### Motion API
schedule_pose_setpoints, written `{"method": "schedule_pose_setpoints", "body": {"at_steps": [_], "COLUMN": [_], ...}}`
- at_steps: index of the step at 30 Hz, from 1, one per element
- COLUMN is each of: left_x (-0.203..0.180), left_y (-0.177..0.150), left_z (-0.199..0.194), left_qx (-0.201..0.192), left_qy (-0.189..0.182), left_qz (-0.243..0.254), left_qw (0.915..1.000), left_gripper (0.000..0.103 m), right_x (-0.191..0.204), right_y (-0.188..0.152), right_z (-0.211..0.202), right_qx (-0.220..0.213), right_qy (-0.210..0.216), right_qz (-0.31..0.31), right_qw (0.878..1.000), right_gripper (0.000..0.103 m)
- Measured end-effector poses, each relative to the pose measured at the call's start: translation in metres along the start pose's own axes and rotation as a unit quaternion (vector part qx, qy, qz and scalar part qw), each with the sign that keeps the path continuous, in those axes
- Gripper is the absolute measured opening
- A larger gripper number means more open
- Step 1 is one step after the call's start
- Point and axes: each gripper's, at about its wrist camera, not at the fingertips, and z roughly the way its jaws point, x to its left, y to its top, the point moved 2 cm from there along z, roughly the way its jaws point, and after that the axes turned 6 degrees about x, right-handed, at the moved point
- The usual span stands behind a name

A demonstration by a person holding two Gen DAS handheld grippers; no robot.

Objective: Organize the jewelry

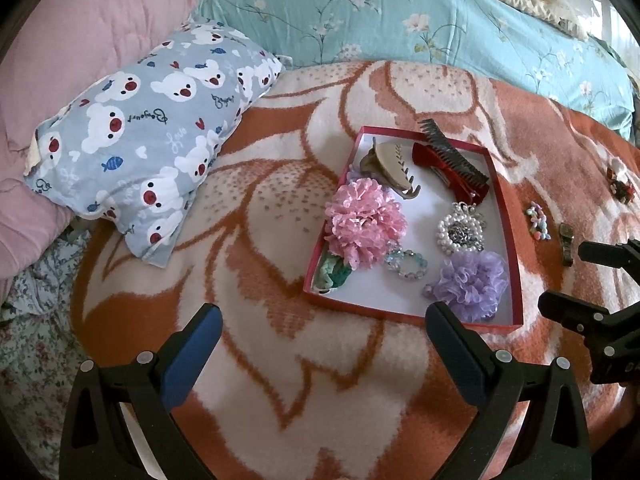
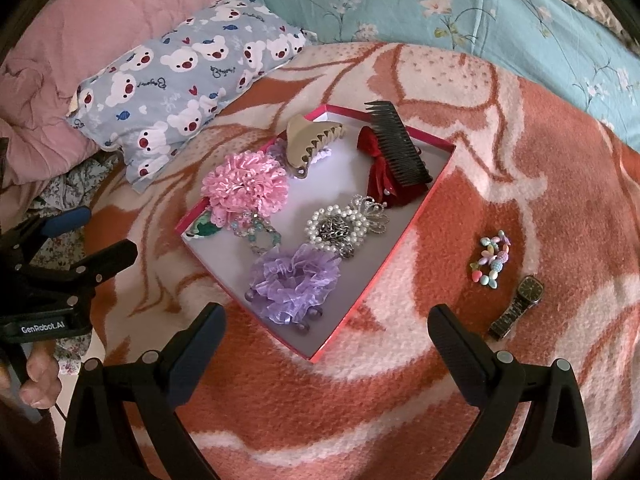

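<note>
A shallow red box [image 1: 516,248] [image 2: 416,220] lies on the bed blanket. It holds a pink flower scrunchie [image 1: 364,222] [image 2: 244,188], a purple scrunchie [image 1: 472,282] [image 2: 294,282], a pearl brooch [image 1: 460,232] [image 2: 338,230], a bead bracelet [image 1: 406,265] [image 2: 258,236], a beige claw clip [image 1: 392,164] [image 2: 310,142], a red bow [image 1: 436,166] [image 2: 380,176] and a dark comb [image 1: 452,152] [image 2: 400,144]. Right of the box lie a pastel bead bracelet [image 1: 537,222] [image 2: 491,259] and a wristwatch [image 1: 566,242] [image 2: 516,306]. My left gripper [image 1: 324,336] [image 2: 92,232] is open and empty. My right gripper [image 2: 326,334] [image 1: 568,276] is open and empty.
An orange and cream blanket [image 1: 280,340] [image 2: 520,160] covers the bed. A bear-print pillow [image 1: 136,140] [image 2: 180,80], a pink quilt [image 1: 80,40] and a teal floral quilt [image 1: 400,20] lie behind. A small red flower ornament [image 1: 620,182] lies far right.
</note>
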Motion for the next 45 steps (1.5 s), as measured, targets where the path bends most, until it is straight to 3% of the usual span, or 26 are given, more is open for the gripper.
{"method": "schedule_pose_setpoints", "body": {"at_steps": [45], "left_x": [-0.011], "left_y": [-0.002], "left_z": [0.01], "left_qx": [0.009], "left_qy": [-0.005], "left_qz": [0.0], "left_qw": [0.9999], "left_gripper": [0.102], "right_x": [-0.007], "right_y": [-0.005], "right_z": [0.007], "right_qx": [-0.007], "right_qy": [0.002], "right_qz": [0.02], "right_qw": [1.0], "right_gripper": [0.101]}}
